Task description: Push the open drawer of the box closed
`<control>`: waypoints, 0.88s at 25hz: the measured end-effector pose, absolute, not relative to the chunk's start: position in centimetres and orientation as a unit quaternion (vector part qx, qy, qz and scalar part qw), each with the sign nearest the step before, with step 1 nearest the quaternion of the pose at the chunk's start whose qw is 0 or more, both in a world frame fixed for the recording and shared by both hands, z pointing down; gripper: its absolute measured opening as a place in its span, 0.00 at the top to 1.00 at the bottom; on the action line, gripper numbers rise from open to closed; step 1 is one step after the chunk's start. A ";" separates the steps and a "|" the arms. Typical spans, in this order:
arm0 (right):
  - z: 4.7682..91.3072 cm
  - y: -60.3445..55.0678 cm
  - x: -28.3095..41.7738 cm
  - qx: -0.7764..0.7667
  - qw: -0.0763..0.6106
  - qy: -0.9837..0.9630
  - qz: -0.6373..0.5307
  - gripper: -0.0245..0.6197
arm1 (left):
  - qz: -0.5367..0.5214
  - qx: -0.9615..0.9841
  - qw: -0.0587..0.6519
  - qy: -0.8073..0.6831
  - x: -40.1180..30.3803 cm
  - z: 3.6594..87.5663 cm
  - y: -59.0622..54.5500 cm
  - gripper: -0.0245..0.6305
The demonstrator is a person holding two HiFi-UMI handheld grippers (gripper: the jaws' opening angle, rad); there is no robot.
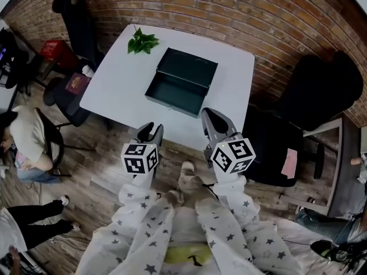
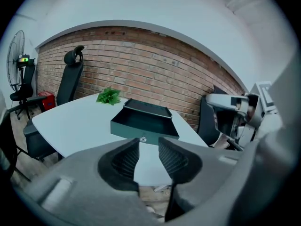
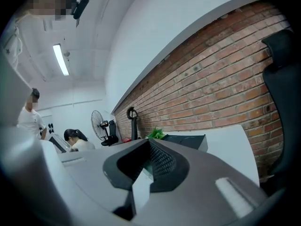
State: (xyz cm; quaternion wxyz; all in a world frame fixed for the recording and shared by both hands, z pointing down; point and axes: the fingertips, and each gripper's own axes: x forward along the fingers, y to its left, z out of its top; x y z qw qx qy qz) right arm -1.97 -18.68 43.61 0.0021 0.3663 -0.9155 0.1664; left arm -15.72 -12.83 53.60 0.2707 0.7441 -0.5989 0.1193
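Observation:
A dark green box (image 1: 188,66) lies on the white table (image 1: 120,85), with its drawer (image 1: 170,94) pulled out toward me and nothing inside it. In the left gripper view the drawer's front (image 2: 141,131) faces me beyond the fingertips. Both grippers hang off the table's near edge, clear of the drawer. The left gripper (image 1: 150,132) (image 2: 149,147) holds nothing, with a narrow gap between its jaws. The right gripper (image 1: 213,119) (image 3: 148,161) is shut on nothing and tilted; its view catches one corner of the box (image 3: 186,141).
A small green plant (image 1: 141,42) sits at the table's far left corner. Black office chairs stand at the far left (image 1: 77,22) and right (image 1: 321,90). A brick wall (image 1: 229,10) runs behind the table. Seated people (image 1: 26,136) are at the left.

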 end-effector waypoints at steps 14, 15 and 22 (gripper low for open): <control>47.0 -23.4 -3.1 0.343 0.018 -0.918 0.198 0.95 | 0.188 0.732 0.308 -0.578 -14.3 59.6 -18.7 0.78; 47.2 -23.5 -3.0 0.343 0.019 -0.917 0.200 0.95 | 0.194 0.731 0.313 -0.575 -14.2 60.1 -18.8 0.78; 47.7 -25.1 -2.6 0.367 0.016 -0.905 0.216 0.95 | 0.221 0.724 0.333 -0.562 -14.5 62.5 -20.1 0.78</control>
